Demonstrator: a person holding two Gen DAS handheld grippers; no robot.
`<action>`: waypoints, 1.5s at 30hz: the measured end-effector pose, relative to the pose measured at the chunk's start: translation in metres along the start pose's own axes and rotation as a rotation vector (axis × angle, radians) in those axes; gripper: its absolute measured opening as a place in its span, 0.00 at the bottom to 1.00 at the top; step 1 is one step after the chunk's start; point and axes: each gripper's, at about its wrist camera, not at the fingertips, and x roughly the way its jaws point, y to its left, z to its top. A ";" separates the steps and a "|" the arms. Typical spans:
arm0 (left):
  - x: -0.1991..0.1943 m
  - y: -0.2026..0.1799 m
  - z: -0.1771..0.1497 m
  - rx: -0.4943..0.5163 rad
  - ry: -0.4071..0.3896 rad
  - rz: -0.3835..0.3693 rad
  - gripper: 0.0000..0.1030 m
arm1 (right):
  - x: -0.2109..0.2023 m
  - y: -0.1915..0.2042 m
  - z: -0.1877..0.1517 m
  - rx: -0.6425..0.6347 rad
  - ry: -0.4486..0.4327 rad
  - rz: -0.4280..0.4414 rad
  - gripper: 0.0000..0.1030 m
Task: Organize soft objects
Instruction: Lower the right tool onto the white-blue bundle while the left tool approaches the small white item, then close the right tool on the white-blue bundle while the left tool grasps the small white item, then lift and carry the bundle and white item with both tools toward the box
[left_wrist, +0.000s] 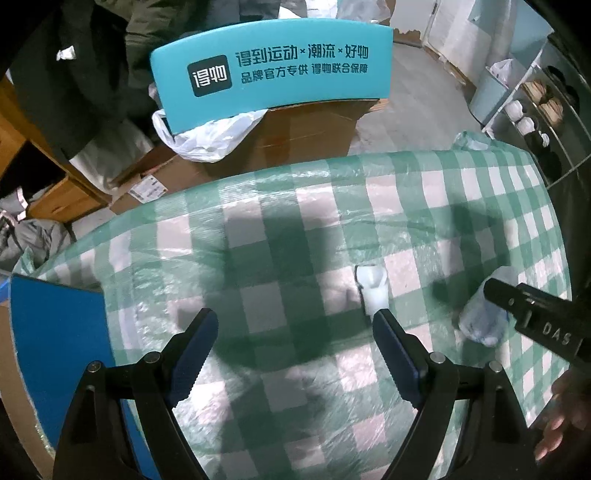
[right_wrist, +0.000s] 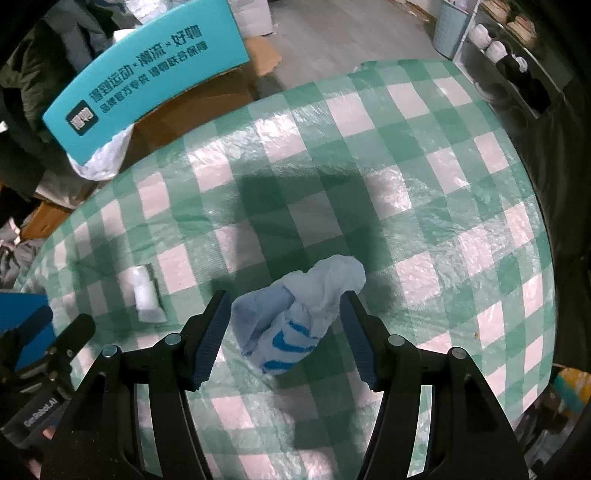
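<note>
A bunched white sock with blue stripes (right_wrist: 299, 314) lies on the green-and-white checked tablecloth (right_wrist: 406, 155). My right gripper (right_wrist: 286, 325) is open, its blue-padded jaws standing on either side of the sock without squeezing it. A small folded white sock (right_wrist: 146, 295) lies to the left of it. In the left wrist view this white sock (left_wrist: 373, 288) sits just beyond the right fingertip of my left gripper (left_wrist: 295, 328), which is open and empty above the cloth. The striped sock (left_wrist: 484, 317) shows at the right, partly behind the right gripper's black finger (left_wrist: 532, 317).
A blue box (left_wrist: 55, 339) stands at the table's left edge. Beyond the far edge are a teal printed board (left_wrist: 273, 70), a cardboard box (left_wrist: 295, 136) with a white plastic bag (left_wrist: 207, 133), and dark clothes. Shelves with shoes (right_wrist: 509, 48) are at the right.
</note>
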 end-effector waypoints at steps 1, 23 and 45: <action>0.003 -0.001 0.001 -0.004 0.004 -0.007 0.84 | 0.002 -0.001 0.001 0.002 0.000 -0.004 0.58; 0.034 -0.024 0.012 -0.036 0.064 -0.103 0.84 | 0.024 -0.017 -0.023 -0.075 0.018 -0.142 0.52; 0.043 -0.037 0.006 -0.018 0.078 -0.150 0.15 | -0.031 -0.019 -0.009 -0.086 -0.072 -0.115 0.38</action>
